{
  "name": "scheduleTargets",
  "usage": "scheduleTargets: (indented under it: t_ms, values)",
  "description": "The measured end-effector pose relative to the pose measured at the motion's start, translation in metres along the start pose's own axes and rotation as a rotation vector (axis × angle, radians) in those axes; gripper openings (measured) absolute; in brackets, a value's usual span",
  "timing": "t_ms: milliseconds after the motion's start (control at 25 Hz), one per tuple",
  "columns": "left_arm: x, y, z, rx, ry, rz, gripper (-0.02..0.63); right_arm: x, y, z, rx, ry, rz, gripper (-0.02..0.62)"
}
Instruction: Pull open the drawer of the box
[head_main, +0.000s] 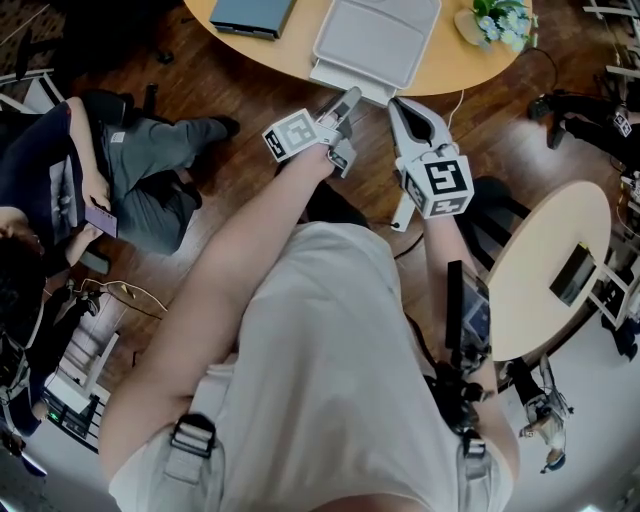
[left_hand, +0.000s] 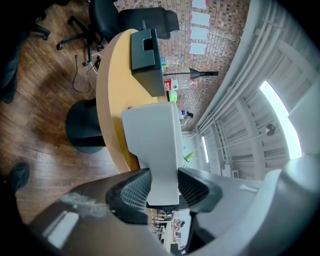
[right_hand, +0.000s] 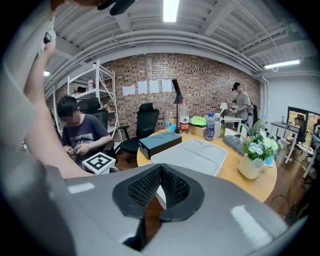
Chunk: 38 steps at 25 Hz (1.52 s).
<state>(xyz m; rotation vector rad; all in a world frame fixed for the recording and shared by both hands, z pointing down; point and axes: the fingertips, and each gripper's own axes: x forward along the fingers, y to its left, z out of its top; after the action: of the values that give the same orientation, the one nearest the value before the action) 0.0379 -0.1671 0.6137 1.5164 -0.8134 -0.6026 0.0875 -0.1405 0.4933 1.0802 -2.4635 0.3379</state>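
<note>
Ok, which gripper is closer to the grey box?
Left. The left gripper is clamped on the front tab of the grey box; the right gripper, shut, hangs just short of its near edge.

Nothing here that you can actually read. The bottle (right_hand: 184, 119) on the tabletop (right_hand: 231, 171) wears a red label with white lettering, too small to make out. The pale sheets (right_hand: 148, 87) on the brick wall (right_hand: 210, 75) show no legible print. Your marker cubes (head_main: 447, 186) carry only black-and-white square patterns, no letters or numbers. The small green-and-red sign (left_hand: 172, 86) in your left gripper view is a blur.
</note>
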Motion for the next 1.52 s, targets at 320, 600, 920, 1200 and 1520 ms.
scheduleTargets:
  t_ms: [320,600,920,1200,1520]
  values:
    - [-0.022,-0.004,-0.02,-0.051,0.017,-0.016,0.175,-0.012,0.015,0.003,0.022,-0.019,0.009,0.008]
    - [-0.073,-0.011,-0.036,-0.045,0.025,-0.016,0.176,-0.033,0.058,0.003,0.011,-0.036,0.013,0.008]
    - [-0.097,-0.008,-0.049,-0.045,0.042,0.002,0.179,-0.049,0.071,-0.006,0.031,-0.04,0.001,0.008]
    - [-0.104,0.001,-0.058,-0.052,0.075,0.022,0.181,-0.048,0.074,-0.011,0.046,-0.03,-0.007,0.008]
    - [-0.103,0.002,-0.06,-0.046,0.084,0.019,0.183,-0.047,0.074,-0.012,0.05,-0.016,-0.009,0.008]
